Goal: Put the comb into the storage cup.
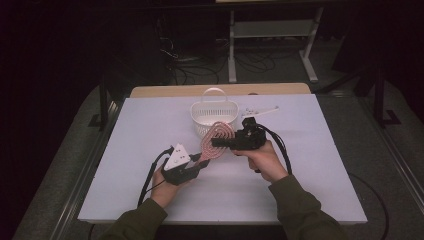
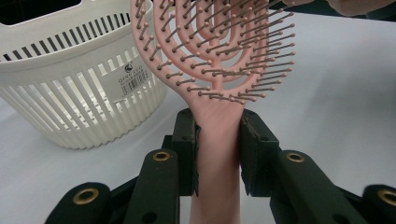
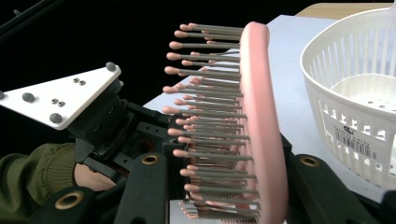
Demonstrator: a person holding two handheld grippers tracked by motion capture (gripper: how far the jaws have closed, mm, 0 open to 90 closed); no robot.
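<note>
Dim, dark surroundings; soft, slightly blurred close-ups.

A white slotted basket (image 1: 214, 116) with an upright handle stands on the white table (image 1: 150, 130), toward its far edge. It carries a label (image 2: 130, 77) on its wall. Right of it lies a small white flat piece (image 1: 261, 110). Behind the table, cables (image 1: 200, 67) cross the floor beside a white frame (image 1: 272, 30).

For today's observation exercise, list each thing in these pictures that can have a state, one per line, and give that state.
Hairbrush: pink, lifted off the table, held at both ends.
Left gripper: shut on the hairbrush handle.
Right gripper: shut on the hairbrush head, across bristles and back.
Basket: white, upright on the table, handle raised; what its inside shows is empty.
Table: covered by a white sheet.
</note>
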